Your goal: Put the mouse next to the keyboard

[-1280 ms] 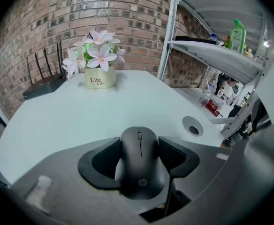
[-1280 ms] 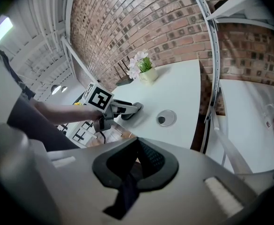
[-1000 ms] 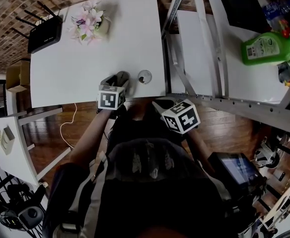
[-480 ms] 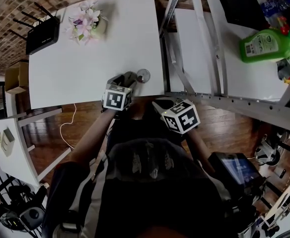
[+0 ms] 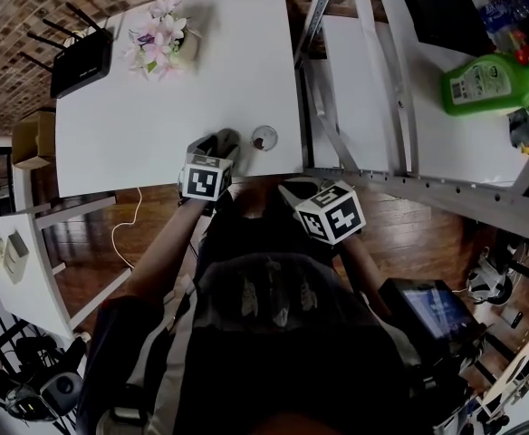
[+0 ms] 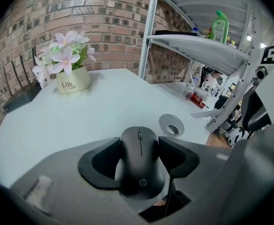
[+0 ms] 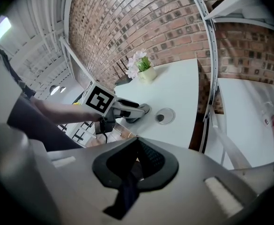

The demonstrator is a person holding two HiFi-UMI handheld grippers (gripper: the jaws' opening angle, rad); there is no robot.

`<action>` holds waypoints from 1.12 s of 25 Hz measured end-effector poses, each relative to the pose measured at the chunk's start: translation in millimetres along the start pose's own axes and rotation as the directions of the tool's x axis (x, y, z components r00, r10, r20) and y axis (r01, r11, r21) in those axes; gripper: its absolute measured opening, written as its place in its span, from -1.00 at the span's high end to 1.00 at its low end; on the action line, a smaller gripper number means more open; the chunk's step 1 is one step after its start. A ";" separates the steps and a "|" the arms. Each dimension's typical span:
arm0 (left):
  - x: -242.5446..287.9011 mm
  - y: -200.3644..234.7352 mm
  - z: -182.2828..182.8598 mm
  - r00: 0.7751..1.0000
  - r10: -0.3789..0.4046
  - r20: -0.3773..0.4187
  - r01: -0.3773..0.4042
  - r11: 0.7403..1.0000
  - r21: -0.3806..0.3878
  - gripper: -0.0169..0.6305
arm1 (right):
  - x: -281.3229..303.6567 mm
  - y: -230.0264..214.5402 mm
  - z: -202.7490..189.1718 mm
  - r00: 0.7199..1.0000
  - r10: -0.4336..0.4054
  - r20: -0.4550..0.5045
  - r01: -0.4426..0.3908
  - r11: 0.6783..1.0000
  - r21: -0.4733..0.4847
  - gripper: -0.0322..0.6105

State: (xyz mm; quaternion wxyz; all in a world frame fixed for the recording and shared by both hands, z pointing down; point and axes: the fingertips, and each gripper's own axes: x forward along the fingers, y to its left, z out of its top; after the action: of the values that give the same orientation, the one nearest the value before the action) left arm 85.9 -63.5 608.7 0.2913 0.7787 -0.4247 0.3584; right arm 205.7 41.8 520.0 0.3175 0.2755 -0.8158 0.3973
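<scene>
Currently my left gripper (image 6: 140, 143) is closed on both flanks of the black mouse (image 6: 139, 165) at the near edge of the white desk (image 5: 138, 125). My right gripper (image 7: 137, 149) is pinched together on nothing, back by my body. I judge the mouse light, rigid and slick-shelled, so this mid-body side hold suits it; no keyboard in view.

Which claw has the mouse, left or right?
The left claw: its jaws are shut on the black mouse, at the white table's near edge. The right claw is shut with nothing between its jaws.
</scene>
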 end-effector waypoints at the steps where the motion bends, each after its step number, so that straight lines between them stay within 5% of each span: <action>1: -0.9 0.5 0.8 1.000 0.007 0.000 -0.007 1.000 -0.005 0.13 | 0.6 1.4 -0.7 1.000 0.003 -0.004 -0.003 1.000 0.000 0.88; 5: 2.6 -8.5 1.4 1.000 -0.029 0.004 0.029 0.999 -0.031 0.13 | 1.8 2.9 -0.7 1.000 0.005 -0.014 -0.005 1.000 -0.009 0.88; 28: 20.5 -69.3 25.5 0.991 -0.132 0.001 0.130 0.978 0.164 0.13 | -5.0 -4.3 -6.9 1.000 -0.012 -0.018 0.013 1.000 0.014 0.88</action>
State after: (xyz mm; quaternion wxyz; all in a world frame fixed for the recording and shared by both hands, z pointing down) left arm 162.0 -59.6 600.2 0.2468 0.8283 -0.3435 0.3675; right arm 214.0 46.1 521.6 0.3255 0.2791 -0.8083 0.4034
